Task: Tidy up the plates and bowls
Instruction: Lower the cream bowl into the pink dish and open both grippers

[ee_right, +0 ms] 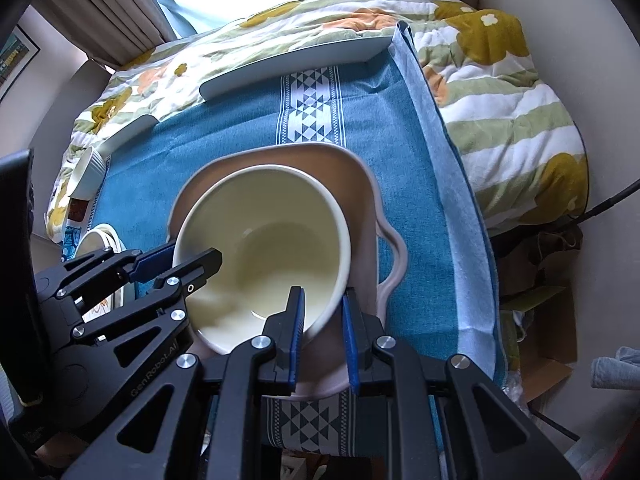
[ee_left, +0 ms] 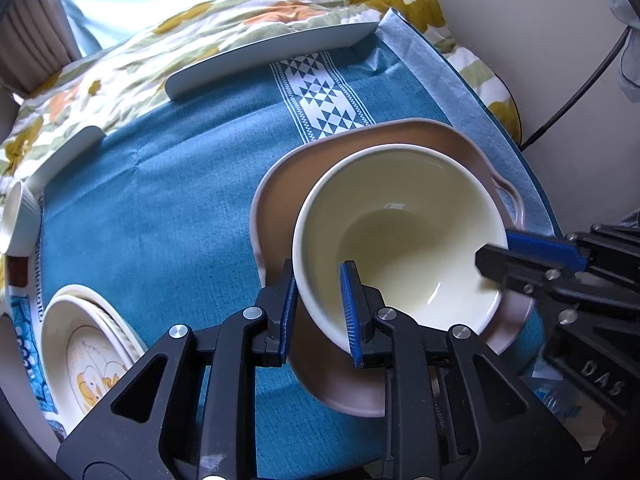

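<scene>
Pinching glossy cream bowl point(ee_left: 400, 236) rim: left gripper point(ee_left: 320, 312), right gripper point(ee_right: 324, 328) (on scalloped plate point(ee_left: 276, 184)).

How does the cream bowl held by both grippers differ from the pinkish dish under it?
The cream bowl is round and deep; the pinkish dish is squarish, shallow and wider. The bowl has a plain rim, while the dish has a looped handle on its right edge. The bowl sits tilted with the left gripper and right gripper astride its rim; the dish lies flat on the blue cloth, ungripped. Both look empty.
</scene>
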{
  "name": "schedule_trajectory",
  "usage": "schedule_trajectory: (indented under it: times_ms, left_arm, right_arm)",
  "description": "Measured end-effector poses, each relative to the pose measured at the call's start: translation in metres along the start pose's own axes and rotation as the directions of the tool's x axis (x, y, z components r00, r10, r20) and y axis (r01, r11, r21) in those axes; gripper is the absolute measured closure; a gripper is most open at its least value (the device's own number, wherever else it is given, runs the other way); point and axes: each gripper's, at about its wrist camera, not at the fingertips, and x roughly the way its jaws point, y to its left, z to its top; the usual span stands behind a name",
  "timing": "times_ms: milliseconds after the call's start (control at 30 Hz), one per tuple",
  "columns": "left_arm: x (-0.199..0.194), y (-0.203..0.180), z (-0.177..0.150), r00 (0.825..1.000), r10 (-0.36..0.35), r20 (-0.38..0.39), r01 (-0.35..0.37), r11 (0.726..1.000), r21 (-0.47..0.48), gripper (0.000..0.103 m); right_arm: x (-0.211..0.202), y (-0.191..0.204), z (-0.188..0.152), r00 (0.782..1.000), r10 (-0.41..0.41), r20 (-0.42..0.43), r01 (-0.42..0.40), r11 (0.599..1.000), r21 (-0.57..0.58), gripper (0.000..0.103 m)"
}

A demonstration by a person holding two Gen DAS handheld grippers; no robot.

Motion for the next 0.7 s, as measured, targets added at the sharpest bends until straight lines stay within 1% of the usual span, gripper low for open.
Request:
schedule_trajectory:
  times_ms: [67, 300, 400, 500, 533, 567, 600, 633, 667, 700]
  left_arm:
    - [-0.003, 0.001, -0.001, 1.0, -0.002, 0.009, 0.002, 1.0, -0.003, 0.083]
    - [-0.027, 0.002, -0.001, 0.999, -0.006, 0.044, 0.007, 1.0, -0.016, 0.081]
    - [-0.05, 0.009, -0.002, 0.998, 0.006, 0.069, -0.003, 0.999, -0.04, 0.081]
    - [-0.08, 0.023, -0.005, 0.994, 0.021, 0.105, -0.012, 0.997, -0.082, 0.08]
    - [-0.093, 0.03, -0.005, 0.992, 0.032, 0.12, -0.02, 0.995, -0.102, 0.074]
    - [-0.106, 0.039, -0.007, 0.989, 0.049, 0.138, -0.032, 0.991, -0.126, 0.055]
    - [-0.123, 0.049, -0.009, 0.984, 0.073, 0.165, -0.047, 0.986, -0.16, 0.041]
    - [-0.134, 0.056, -0.012, 0.978, 0.092, 0.189, -0.057, 0.981, -0.184, 0.015]
    - [-0.149, 0.066, -0.016, 0.967, 0.118, 0.228, -0.068, 0.974, -0.218, 0.005]
    - [-0.162, 0.074, -0.019, 0.956, 0.138, 0.259, -0.073, 0.967, -0.245, 0.004]
  right_arm:
    - [-0.008, -0.001, 0.0, 1.0, 0.005, 0.026, -0.004, 1.0, -0.008, 0.086]
    - [-0.024, -0.006, 0.002, 0.998, 0.004, 0.059, -0.005, 1.0, 0.006, 0.086]
    - [-0.037, 0.0, 0.006, 0.996, 0.019, 0.083, -0.018, 1.0, -0.011, 0.086]
    - [-0.055, 0.018, 0.015, 0.992, 0.053, 0.115, -0.047, 0.997, -0.059, 0.086]
    - [-0.06, 0.025, 0.019, 0.99, 0.067, 0.121, -0.058, 0.995, -0.078, 0.086]
    - [-0.067, 0.035, 0.025, 0.987, 0.091, 0.131, -0.077, 0.991, -0.108, 0.086]
    - [-0.072, 0.041, 0.029, 0.984, 0.11, 0.139, -0.092, 0.987, -0.128, 0.086]
    - [-0.076, 0.05, 0.034, 0.98, 0.132, 0.147, -0.11, 0.982, -0.152, 0.086]
    - [-0.082, 0.063, 0.041, 0.975, 0.157, 0.156, -0.126, 0.973, -0.191, 0.086]
    - [-0.084, 0.073, 0.045, 0.972, 0.169, 0.161, -0.132, 0.967, -0.219, 0.081]
